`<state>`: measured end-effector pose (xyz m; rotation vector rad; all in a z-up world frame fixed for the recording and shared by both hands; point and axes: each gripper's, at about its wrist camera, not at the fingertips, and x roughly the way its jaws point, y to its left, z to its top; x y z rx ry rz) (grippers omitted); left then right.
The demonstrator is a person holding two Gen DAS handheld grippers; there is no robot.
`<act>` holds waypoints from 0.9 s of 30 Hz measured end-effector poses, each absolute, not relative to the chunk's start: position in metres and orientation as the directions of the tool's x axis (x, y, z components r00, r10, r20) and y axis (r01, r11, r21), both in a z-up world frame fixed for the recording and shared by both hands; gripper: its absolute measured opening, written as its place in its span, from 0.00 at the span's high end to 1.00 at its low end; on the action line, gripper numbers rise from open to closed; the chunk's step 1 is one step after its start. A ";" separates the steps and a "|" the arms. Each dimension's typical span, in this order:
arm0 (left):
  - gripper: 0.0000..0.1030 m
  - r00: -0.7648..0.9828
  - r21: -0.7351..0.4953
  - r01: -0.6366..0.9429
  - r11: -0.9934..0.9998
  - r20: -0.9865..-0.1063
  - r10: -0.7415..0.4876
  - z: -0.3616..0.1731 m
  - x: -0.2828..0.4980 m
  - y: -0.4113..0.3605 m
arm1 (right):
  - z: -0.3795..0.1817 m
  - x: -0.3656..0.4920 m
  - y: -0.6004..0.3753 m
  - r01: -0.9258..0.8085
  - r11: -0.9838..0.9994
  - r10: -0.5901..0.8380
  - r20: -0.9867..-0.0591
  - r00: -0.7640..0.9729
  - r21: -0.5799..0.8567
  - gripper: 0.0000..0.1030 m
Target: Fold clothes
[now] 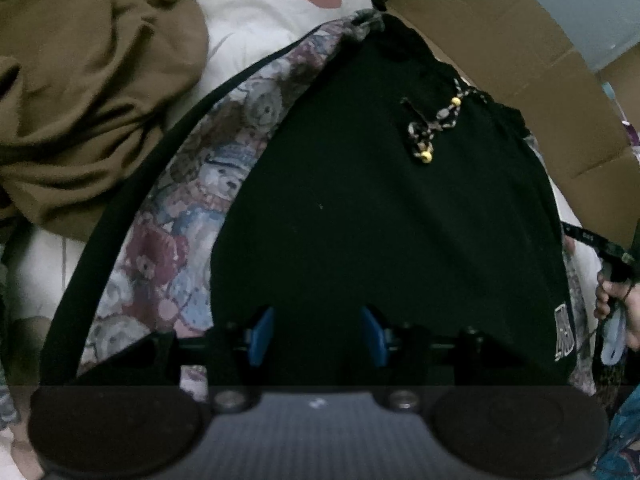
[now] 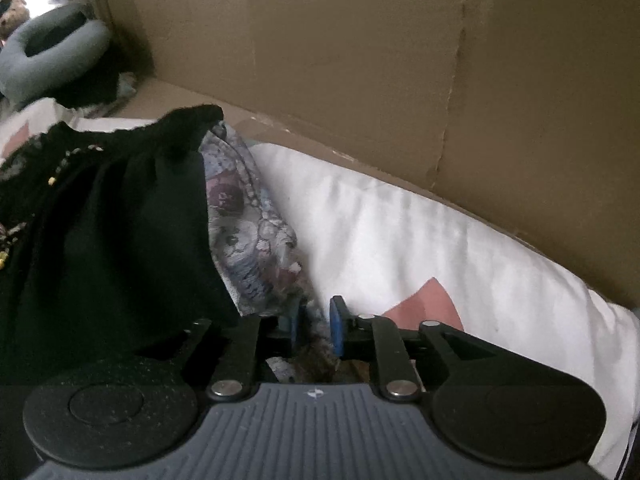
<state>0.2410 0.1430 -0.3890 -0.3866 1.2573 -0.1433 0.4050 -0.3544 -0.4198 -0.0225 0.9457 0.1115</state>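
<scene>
Mid-fold on the black garment point(image 1: 380, 208), the left gripper point(image 1: 318, 334) hovers half-spread and empty while the right gripper point(image 2: 314, 326), narrowly parted, has the bear-print cloth point(image 2: 248, 240) edge between its jaws; next, a fresh hem grip seems needed

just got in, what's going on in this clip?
A person with a gripper in each hand is folding clothes on a white bedcover. A black garment lies on a teddy-bear print fabric. The left gripper hangs open over the black garment, gripping nothing. The right gripper is at the print fabric's edge, pads slightly apart. A brown garment lies bunched nearby; a cardboard box stands behind.
</scene>
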 end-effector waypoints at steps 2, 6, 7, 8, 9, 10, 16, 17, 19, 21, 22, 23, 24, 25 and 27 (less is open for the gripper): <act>0.51 0.311 -0.361 -0.100 0.927 -0.897 -0.315 -0.387 0.244 0.143 | -0.420 0.409 -0.352 -0.111 0.993 0.085 -0.808 0.583 0.024 0.80; 0.51 0.321 -0.370 -0.108 0.923 -0.891 -0.320 -0.385 0.248 0.146 | -0.424 0.419 -0.345 -0.129 0.991 0.091 -0.807 0.584 0.018 0.79; 0.51 0.325 -0.375 -0.112 0.920 -0.889 -0.323 -0.384 0.248 0.148 | -0.424 0.420 -0.343 -0.133 0.991 0.095 -0.805 0.586 0.020 0.79; 0.51 0.330 -0.381 -0.116 0.917 -0.886 -0.326 -0.384 0.248 0.149 | -0.424 0.421 -0.340 -0.136 0.991 0.094 -0.804 0.588 0.017 0.79; 0.51 0.332 -0.383 -0.119 0.916 -0.885 -0.327 -0.383 0.248 0.150 | -0.425 0.422 -0.338 -0.139 0.990 0.092 -0.803 0.589 0.012 0.79; 0.51 0.332 -0.383 -0.121 0.916 -0.885 -0.326 -0.384 0.247 0.152 | -0.425 0.422 -0.334 -0.144 0.990 0.091 -0.801 0.592 0.006 0.80; 0.51 0.319 -0.357 -0.128 0.925 -0.898 -0.303 -0.384 0.246 0.158 | -0.429 0.415 -0.306 -0.215 0.970 0.041 -0.793 0.608 -0.115 0.95; 0.51 0.321 -0.351 -0.127 0.928 -0.899 -0.296 -0.384 0.246 0.159 | -0.427 0.416 -0.305 -0.214 0.968 0.027 -0.794 0.607 -0.131 0.96; 0.51 0.329 -0.339 -0.125 0.933 -0.901 -0.283 -0.382 0.246 0.159 | -0.423 0.419 -0.306 -0.190 0.969 -0.008 -0.791 0.612 -0.157 0.97; 0.51 0.345 -0.330 -0.129 0.935 -0.899 -0.270 -0.379 0.245 0.160 | -0.421 0.422 -0.310 -0.149 0.969 -0.060 -0.776 0.627 -0.196 0.97; 0.51 0.351 -0.327 -0.134 0.936 -0.899 -0.263 -0.379 0.244 0.161 | -0.420 0.423 -0.312 -0.130 0.968 -0.086 -0.768 0.634 -0.216 0.97; 0.51 0.354 -0.323 -0.140 0.936 -0.899 -0.258 -0.379 0.244 0.162 | -0.421 0.424 -0.312 -0.121 0.965 -0.105 -0.764 0.637 -0.233 0.97; 0.51 0.355 -0.318 -0.144 0.937 -0.900 -0.251 -0.379 0.243 0.163 | -0.423 0.425 -0.311 -0.121 0.962 -0.116 -0.764 0.634 -0.247 0.97; 0.51 0.356 -0.312 -0.147 0.939 -0.902 -0.244 -0.380 0.243 0.164 | -0.427 0.425 -0.308 -0.129 0.956 -0.128 -0.770 0.626 -0.263 0.96; 0.51 0.358 -0.291 -0.147 0.945 -0.907 -0.224 -0.380 0.241 0.166 | -0.428 0.424 -0.305 -0.136 0.949 -0.142 -0.771 0.621 -0.284 0.94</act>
